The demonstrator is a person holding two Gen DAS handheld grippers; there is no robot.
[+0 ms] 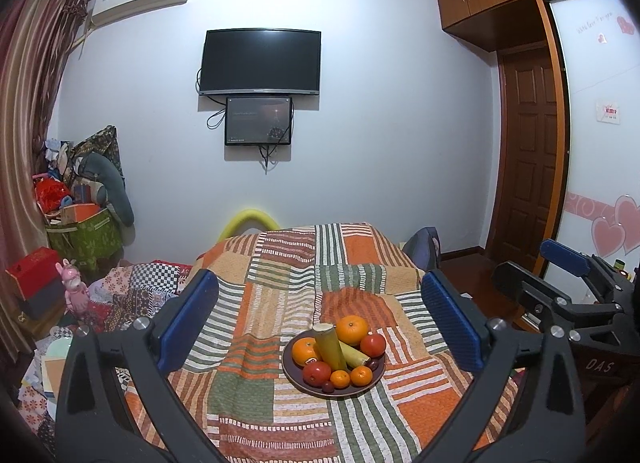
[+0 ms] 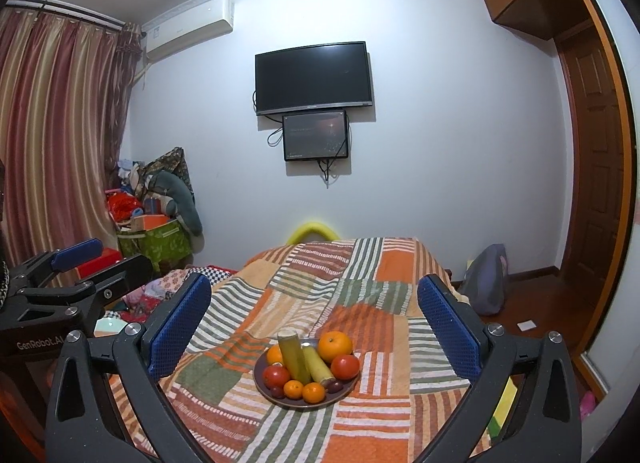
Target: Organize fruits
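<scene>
Brown plate holds fruit; both tongs spread, empty.

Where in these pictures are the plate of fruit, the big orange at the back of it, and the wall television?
plate (image 1: 370,389), left wrist view, on its bare front right rim.
big orange (image 2: 335,345), right wrist view, on the middle of its peel.
television (image 1: 260,61), left wrist view, on the centre of its dark screen.

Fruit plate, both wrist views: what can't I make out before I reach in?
- Plate floor: covered by fruit, both views.
- Dark fruits at the front rim: too small to identify.
- Yellow-green sticks: lower ends hidden behind the small oranges.
- Rear large orange, right wrist view: mostly behind a stick.
</scene>
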